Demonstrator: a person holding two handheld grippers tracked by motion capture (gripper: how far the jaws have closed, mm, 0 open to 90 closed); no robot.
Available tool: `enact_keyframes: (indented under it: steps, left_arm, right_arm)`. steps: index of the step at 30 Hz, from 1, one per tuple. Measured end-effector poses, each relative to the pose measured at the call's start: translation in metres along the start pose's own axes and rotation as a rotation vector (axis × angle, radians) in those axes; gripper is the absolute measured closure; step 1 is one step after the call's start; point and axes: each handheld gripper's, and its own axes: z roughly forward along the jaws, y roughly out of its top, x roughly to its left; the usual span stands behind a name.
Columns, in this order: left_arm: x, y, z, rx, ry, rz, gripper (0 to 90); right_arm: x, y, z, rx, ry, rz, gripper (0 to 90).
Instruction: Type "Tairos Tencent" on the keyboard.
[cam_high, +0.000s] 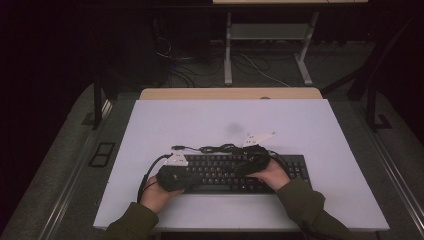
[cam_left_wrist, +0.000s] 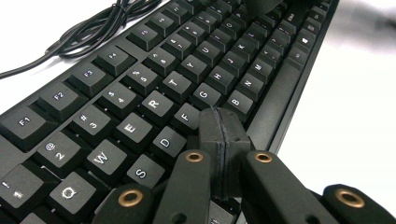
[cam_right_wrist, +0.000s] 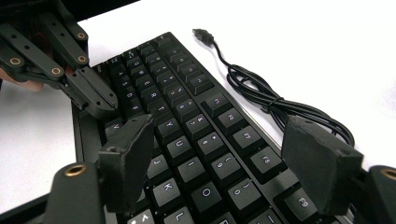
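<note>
A black keyboard (cam_high: 295, 170) lies on the white table (cam_high: 225, 115), nearer the front. Its black cable (cam_high: 215, 148) is coiled just behind it and ends in a loose USB plug (cam_right_wrist: 201, 34). My left gripper (cam_left_wrist: 218, 114) is shut with nothing between its jaws. Its joined tips rest low over the keys beside the F key (cam_left_wrist: 189, 113). It also appears in the right gripper view (cam_right_wrist: 105, 105), tips down on the keyboard's near rows. My right gripper (cam_right_wrist: 224, 158) hovers open above the keys around the number row, and its pads (cam_right_wrist: 320, 161) hold nothing. Both hands sit over the keyboard (cam_left_wrist: 154, 100).
A wooden desk edge (cam_high: 230, 93) runs behind the white table. Beyond it stand a metal table frame (cam_high: 228, 50) and loose floor cables (cam_high: 185, 65). Bare white surface lies behind and to both sides of the keyboard.
</note>
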Motion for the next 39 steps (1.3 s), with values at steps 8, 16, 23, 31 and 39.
enact_keyframes:
  steps: [8,16,23,31,39]
  left_arm:
    - [0.000,0.002,-0.002,-0.003,0.006,-0.006,89.2]
    - [0.002,0.005,-0.006,-0.015,0.006,-0.014,89.2]
    - [0.007,0.007,-0.009,-0.026,0.021,-0.019,89.2]
    - [0.018,0.008,-0.010,-0.037,0.050,-0.040,89.2]
    - [0.028,0.009,-0.007,-0.052,0.072,-0.052,89.2]
  right_arm:
    - [0.000,0.000,0.000,0.000,-0.001,-0.001,25.0]
    - [0.000,0.000,0.000,0.001,-0.001,-0.002,24.9]
    - [0.000,0.000,0.001,0.001,0.001,-0.004,24.7]
    - [0.001,0.000,0.001,0.003,0.002,-0.002,24.7]
    - [0.001,-0.001,0.002,0.005,0.001,-0.002,24.7]
